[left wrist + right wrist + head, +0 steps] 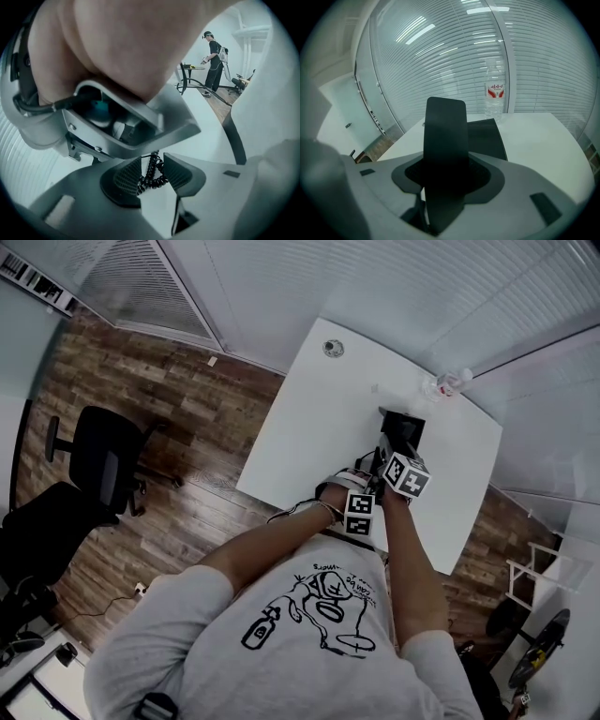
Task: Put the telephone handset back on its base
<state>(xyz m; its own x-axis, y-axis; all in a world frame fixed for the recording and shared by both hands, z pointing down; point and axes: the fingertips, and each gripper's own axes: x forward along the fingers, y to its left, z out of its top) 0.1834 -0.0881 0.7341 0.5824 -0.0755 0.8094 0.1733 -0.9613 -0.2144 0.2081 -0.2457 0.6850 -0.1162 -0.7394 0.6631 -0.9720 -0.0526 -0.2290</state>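
Person stands at a white table [309, 427], both arms reaching to the dark base [405, 427] at centre right of the head view, and the two marker cubes sit close together just below it. In the right gripper view, the right gripper [445, 176] has its jaws clamped on the handset [445, 126], a flat black bar standing upright in the middle of the frame. The handset is off the base. The base lies flat on the table just behind it, partly hidden by the bar. A bottle [494, 96] with a red label stands at the far table edge, upper right of that frame, in front of glass with blinds behind it. In the left gripper view, the left gripper [153, 180] has its jaws fairly close together with the black coiled cord [150, 164] hanging down between them. The coils fill the gap and look to touch both ribbed pads [124, 178]. Above them a hand [131, 42] on a grey gripper body fills the upper left of that frame. Another person [214, 61] stands far off at upper right, by a desk. A black chair [103, 460] is on the wood floor [187, 399] at the left of the head view, well apart from the table.
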